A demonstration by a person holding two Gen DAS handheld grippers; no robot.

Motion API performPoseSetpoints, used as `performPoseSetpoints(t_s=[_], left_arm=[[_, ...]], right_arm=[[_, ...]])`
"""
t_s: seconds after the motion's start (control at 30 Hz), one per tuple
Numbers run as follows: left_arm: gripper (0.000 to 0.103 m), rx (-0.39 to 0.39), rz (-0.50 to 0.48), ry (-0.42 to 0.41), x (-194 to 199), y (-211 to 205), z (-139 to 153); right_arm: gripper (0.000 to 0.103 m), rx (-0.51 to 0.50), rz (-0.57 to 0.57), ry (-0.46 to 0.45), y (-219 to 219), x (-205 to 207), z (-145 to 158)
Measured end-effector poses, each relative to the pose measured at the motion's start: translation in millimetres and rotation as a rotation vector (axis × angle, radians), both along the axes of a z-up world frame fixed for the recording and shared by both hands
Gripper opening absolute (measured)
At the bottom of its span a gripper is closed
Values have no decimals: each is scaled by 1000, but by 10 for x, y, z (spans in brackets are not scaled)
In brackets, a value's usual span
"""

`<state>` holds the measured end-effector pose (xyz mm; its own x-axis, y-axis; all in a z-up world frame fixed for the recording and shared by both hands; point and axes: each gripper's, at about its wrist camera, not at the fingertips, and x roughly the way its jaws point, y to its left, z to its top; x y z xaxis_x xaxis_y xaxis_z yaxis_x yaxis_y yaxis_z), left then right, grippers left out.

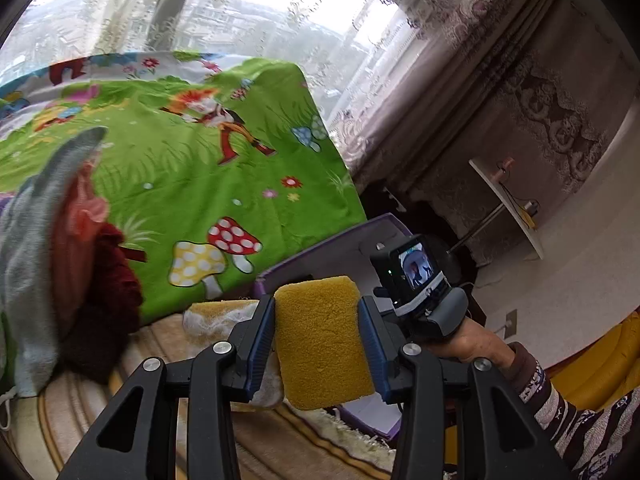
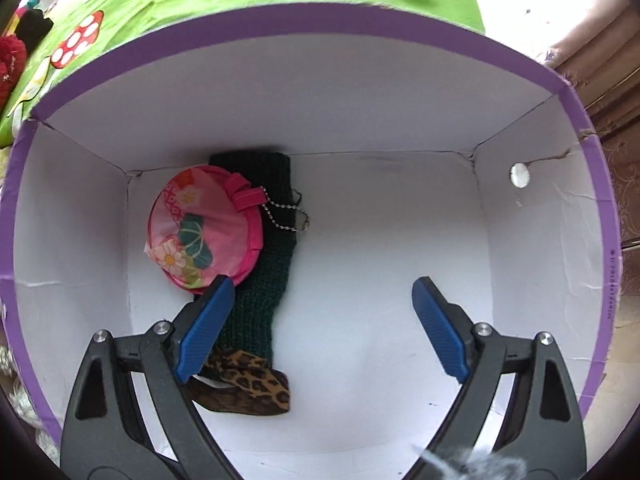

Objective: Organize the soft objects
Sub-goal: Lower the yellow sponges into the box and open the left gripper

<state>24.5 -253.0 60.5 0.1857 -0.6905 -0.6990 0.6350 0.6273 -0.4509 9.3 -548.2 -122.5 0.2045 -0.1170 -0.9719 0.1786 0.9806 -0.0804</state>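
Note:
My left gripper (image 1: 317,302) is shut on a yellow sponge (image 1: 320,340), held upright between its blue pads above the rug. Behind it stands the purple box (image 1: 320,252), and the right hand's gripper body with its camera (image 1: 416,276) hangs over it. In the right wrist view my right gripper (image 2: 324,282) points down into the purple-rimmed box (image 2: 304,20), jaws wide apart with nothing between them. On the box's white floor lie a pink floral pouch (image 2: 200,224) with a bead chain, a dark green knit piece (image 2: 264,292) and a leopard-print band (image 2: 252,384).
A bed with a green cartoon sheet (image 1: 200,176) stands beside the box. On its left edge is a pile of grey cloth (image 1: 32,248) and dark red knitwear (image 1: 104,304). A beige fluffy item (image 1: 216,312) lies on the striped rug. A small white table (image 1: 508,204) stands by the curtains.

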Motion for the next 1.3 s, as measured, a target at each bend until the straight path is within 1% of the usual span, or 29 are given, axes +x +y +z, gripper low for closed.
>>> performPoseSetpoints(t_s=[0.07,0.17,0.27,0.33,0.47,0.5,0.53,0.57,0.6,0.7,0.73,0.77,0.8,0.87,0.9,0.97,1.03,1.1,1.2,1.27,1.3], left_arm=[[43,21,-44,13,-17,-214,-98],[43,62,-90,53,-20,-493,-280],[43,129,-126,69,-59,-721,-428],[43,162,-145,92,-71,-826,-501],[46,232,-161,111,-90,-975,-615],[46,253,-158,119,-87,-995,-653],[47,266,-158,128,-84,-1007,-686],[50,281,-160,138,-84,-1020,-721],[53,294,-161,143,-86,-1031,-747],[57,303,-163,135,-96,-1046,-748],[57,303,-158,135,-94,-1047,-747],[58,300,-153,138,-89,-1042,-750],[58,296,-149,144,-83,-1031,-750],[58,271,-133,150,-48,-1008,-720],[58,251,-120,153,-33,-976,-694],[58,208,-82,150,5,-889,-623],[58,164,-16,132,44,-764,-546],[58,102,38,99,63,-606,-450],[58,49,79,49,62,-395,-321],[58,11,99,14,55,-208,-224],[58,-5,114,0,53,-102,-176]], right_arm=[[92,-6,-20,-11,-25,-132,34],[92,0,-45,-42,-92,-293,103],[92,22,-60,-71,-295,-432,142],[92,26,-79,-104,-269,-446,246],[92,36,-117,-155,-290,-623,385],[92,41,-121,-160,-372,-690,353],[92,46,-123,-166,-331,-656,318],[92,51,-121,-169,-385,-644,313],[92,54,-118,-172,-283,-679,418],[92,60,-109,-174,-378,-753,367],[92,62,-107,-174,-413,-785,358],[92,63,-108,-173,-385,-783,268],[92,65,-109,-174,-439,-797,281],[92,69,-107,-175,-442,-768,214],[92,68,-107,-177,-286,-666,334],[92,58,-101,-179,-193,-646,406],[92,67,-92,-174,-130,-639,405],[92,71,-59,-172,-41,-642,419],[92,81,-31,-160,104,-645,434],[92,99,29,-138,262,-632,406],[92,86,60,-118,354,-619,379]])
